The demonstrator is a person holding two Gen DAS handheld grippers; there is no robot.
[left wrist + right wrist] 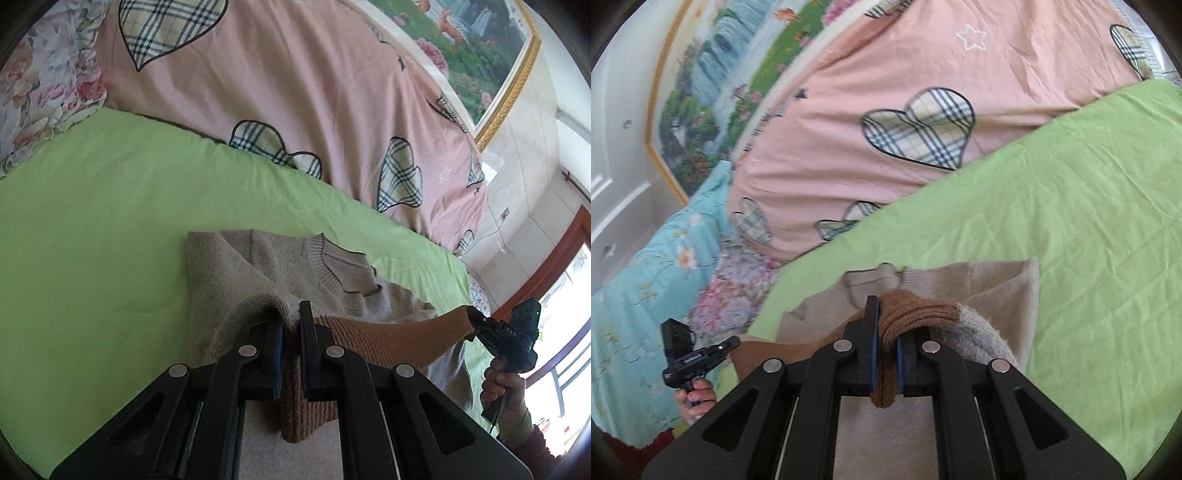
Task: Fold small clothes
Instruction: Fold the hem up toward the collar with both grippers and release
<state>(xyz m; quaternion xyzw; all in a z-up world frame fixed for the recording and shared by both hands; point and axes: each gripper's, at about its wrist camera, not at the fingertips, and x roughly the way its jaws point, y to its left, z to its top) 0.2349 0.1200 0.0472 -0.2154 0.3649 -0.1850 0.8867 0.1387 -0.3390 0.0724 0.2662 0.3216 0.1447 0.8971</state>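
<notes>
A: Nearest: left gripper (291, 354) clamped tight on brown ribbed hem (306, 417) of small sweater (280, 266). Same at right gripper (886, 363): pinched shut on hem's other corner.

B: Reason for two-corner hold?

A: Probably to keep hem edge taut and level while folding bottom half up over body toward collar (332, 266).

B: Location of garment?

A: Flat on green sheet (92, 221), neckline away. Beyond: pink quilt (295, 92) with plaid hearts, then framed landscape painting (461, 55).
</notes>
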